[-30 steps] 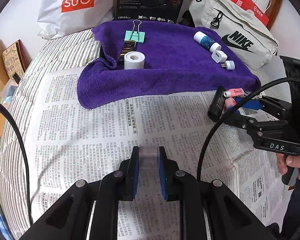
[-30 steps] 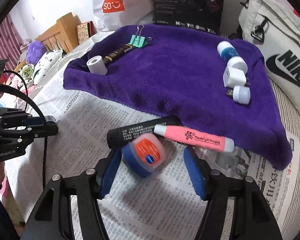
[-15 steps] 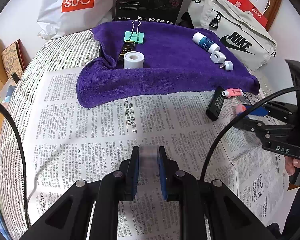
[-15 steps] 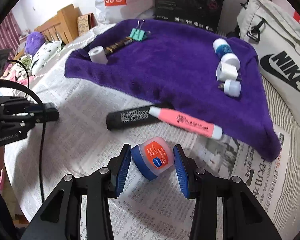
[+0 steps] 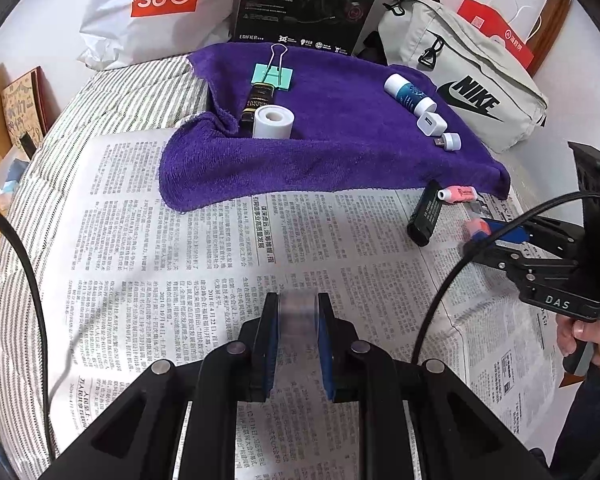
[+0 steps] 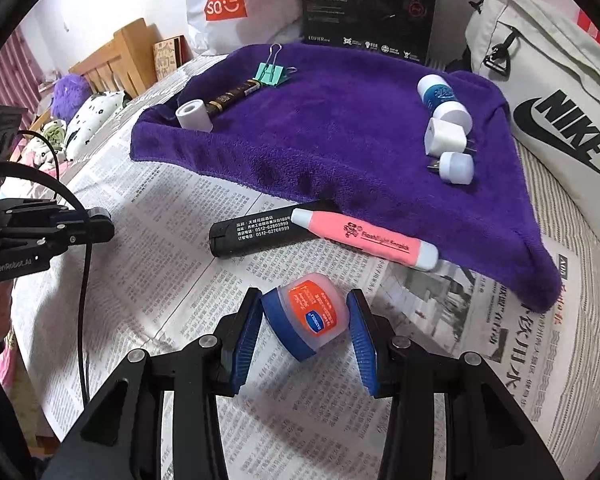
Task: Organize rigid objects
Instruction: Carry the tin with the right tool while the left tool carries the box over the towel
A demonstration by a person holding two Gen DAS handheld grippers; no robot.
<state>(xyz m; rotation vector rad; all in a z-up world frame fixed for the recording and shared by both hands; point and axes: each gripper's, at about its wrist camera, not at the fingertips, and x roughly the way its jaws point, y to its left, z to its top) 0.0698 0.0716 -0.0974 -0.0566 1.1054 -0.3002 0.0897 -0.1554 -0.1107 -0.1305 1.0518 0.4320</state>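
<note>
The right gripper [image 6: 305,322] clamps a small blue-lidded jar [image 6: 306,320] just short of the purple towel [image 6: 340,128]; the left gripper [image 5: 298,336] is shut, empty. By my reckoning the black tube [image 6: 256,230] and pink "Flashlight Earpick" [image 6: 364,238] at the towel's near edge remain, several items already lie on it, and "NIKE" and "MINISO" bags stand behind

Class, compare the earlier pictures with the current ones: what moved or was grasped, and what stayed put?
The right hand-held gripper has just been closing its jaws around the small blue-lidded jar, and the jar now sits farther from the black tube and pink flashlight pen. The left hand-held gripper stayed shut on a clear object. The items on the purple towel kept their places.
</note>
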